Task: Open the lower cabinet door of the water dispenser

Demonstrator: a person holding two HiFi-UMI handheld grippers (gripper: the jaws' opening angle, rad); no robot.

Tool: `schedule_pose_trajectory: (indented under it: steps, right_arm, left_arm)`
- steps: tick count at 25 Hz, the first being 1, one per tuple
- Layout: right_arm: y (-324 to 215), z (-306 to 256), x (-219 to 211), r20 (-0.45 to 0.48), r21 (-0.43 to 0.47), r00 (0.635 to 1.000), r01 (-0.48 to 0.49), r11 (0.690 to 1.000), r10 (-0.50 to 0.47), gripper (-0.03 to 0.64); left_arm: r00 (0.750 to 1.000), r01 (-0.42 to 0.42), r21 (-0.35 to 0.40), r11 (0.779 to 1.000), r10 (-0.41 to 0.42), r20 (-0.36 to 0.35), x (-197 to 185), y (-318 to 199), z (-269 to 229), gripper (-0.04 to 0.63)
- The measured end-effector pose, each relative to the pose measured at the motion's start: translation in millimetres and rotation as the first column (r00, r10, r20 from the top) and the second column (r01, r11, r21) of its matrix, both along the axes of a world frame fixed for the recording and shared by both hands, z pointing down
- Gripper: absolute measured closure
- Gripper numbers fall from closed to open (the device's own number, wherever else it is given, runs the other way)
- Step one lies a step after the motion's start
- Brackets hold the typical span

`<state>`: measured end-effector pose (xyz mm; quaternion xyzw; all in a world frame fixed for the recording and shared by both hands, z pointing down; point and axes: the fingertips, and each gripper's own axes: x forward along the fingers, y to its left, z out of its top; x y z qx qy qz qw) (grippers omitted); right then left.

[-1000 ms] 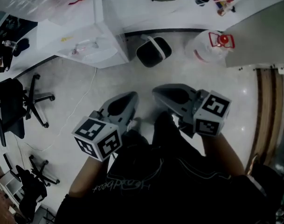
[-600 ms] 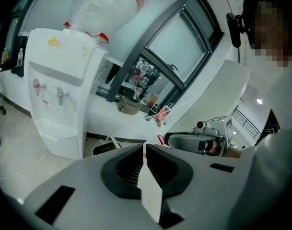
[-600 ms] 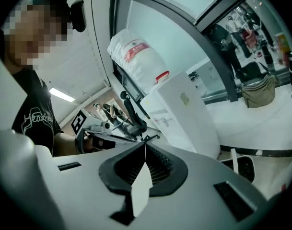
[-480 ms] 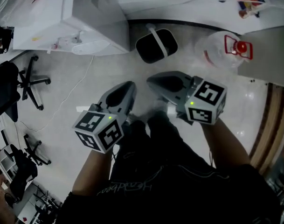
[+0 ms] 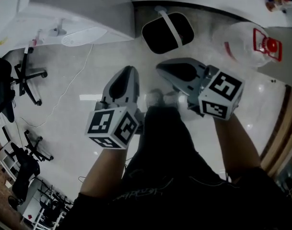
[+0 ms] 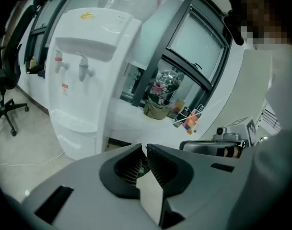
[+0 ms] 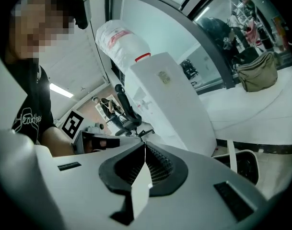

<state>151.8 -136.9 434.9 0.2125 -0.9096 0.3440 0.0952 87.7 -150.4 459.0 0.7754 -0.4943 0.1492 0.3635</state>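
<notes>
- The dispenser was seen at the left of the left gripper view, white and upright on the floor beside a counter.
- Its lower door was seen under the drip tray and looked shut, flush with the body.
- Two taps were set in the recess above the tray, and a bottle was seated upside down on top.
- In the head view the dispenser was found at the upper left, well apart from both grippers.
- The left gripper was held over the floor, pointed toward the dispenser's side, with its jaws closed and nothing between them.
- The right gripper was held just beside it, with its jaws likewise pressed together and empty.
- Both were carried in front of a person in dark clothes.
- A black bin with a white handle was set on the floor beyond the grippers, right of the dispenser.
- A clear jug with a red cap was placed further right.
- A chair and a thin cable were seen at the left on the floor.
- A bag was left on the counter.
</notes>
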Motion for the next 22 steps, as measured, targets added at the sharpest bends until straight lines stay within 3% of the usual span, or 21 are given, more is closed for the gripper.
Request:
schedule_pose_trajectory:
  steps: [5,9,12,22]
  right_arm:
    - [-11.1,35.6,-3.1,-0.009,-0.013,1.000,-0.010,1.000,0.010,0.601]
    - [-15.8,55.8,-4.8,-0.013,-0.033,1.000,-0.018,0.999,0.017,0.601]
    - [-15.9,68.7,-8.2,-0.012,-0.043,1.000,-0.016,0.999,0.016,0.601]
    - [-6.7,97.8,-8.4,-0.037,-0.148,0.999,-0.025,0.989,0.019,0.601]
  left_arm:
    - [0.995,0.086,0.003,0.996,-0.086,0.049,-22.8,-12.5,46.3,0.552]
    - [0.987,0.126,0.025,0.992,-0.127,0.098,-36.2,-28.5,80.4,0.461]
    - [0.978,0.165,0.026,0.986,-0.167,0.122,-48.0,-47.7,101.5,0.433]
    - [0.964,0.190,0.014,0.982,-0.189,0.185,-59.3,-93.7,154.6,0.348]
